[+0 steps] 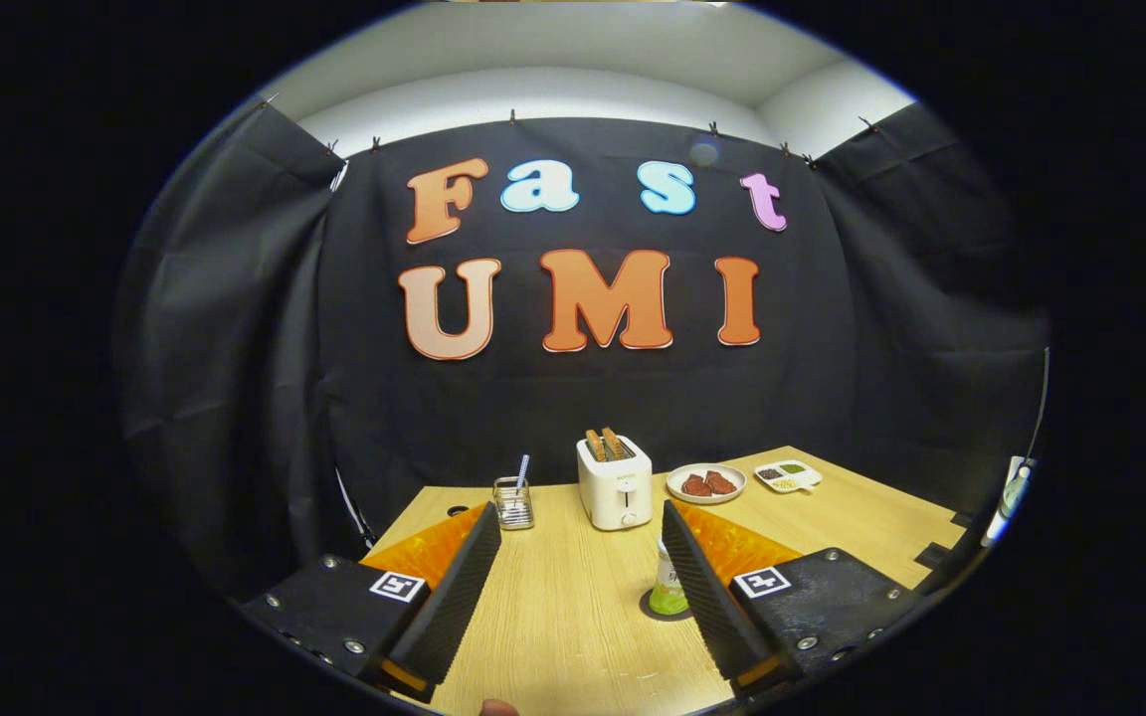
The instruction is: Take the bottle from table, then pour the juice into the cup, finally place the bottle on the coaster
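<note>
The gripper (581, 542) is held above the wooden table (573, 617) with its two fingers spread wide apart, and nothing is gripped between them. The bottle (668, 589) with green juice is seen upright on a dark round coaster (655, 609), partly hidden behind the right finger (707, 587). Beyond the fingers, a white toaster (615, 481) with two slices, a wire holder (513, 502), a plate (705, 483) and a small divided dish (787, 476) are placed.

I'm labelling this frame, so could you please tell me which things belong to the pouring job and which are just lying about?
For the job: bottle on the coaster, beside the right finger; cup with a straw; gripper, open.

Lying about: toaster, plate of food, small divided dish.
</note>
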`<state>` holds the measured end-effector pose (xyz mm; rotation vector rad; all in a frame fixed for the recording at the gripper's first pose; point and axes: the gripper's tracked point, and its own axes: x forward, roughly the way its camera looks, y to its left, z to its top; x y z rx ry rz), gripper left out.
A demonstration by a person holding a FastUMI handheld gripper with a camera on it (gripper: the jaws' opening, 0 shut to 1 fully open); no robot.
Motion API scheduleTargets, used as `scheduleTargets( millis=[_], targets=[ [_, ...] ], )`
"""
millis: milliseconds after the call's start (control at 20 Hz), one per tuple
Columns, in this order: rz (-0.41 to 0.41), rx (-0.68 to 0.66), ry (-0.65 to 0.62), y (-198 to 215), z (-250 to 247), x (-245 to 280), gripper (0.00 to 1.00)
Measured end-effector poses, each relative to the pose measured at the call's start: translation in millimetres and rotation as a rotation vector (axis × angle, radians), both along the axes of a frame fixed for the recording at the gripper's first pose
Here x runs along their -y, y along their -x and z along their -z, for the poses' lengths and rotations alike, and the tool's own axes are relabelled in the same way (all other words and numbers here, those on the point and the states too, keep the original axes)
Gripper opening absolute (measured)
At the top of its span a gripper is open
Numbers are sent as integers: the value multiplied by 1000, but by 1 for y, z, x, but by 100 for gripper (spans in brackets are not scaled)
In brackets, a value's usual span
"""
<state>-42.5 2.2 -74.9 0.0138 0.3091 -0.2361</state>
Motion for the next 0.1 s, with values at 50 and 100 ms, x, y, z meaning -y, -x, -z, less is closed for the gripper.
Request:
scheduleTargets(
  millis=[50, 100],
  targets=[
    [-12, 13, -7, 5, -5, -6, 97],
    [-30, 29, -14, 7, -11, -13, 97]
  ],
)
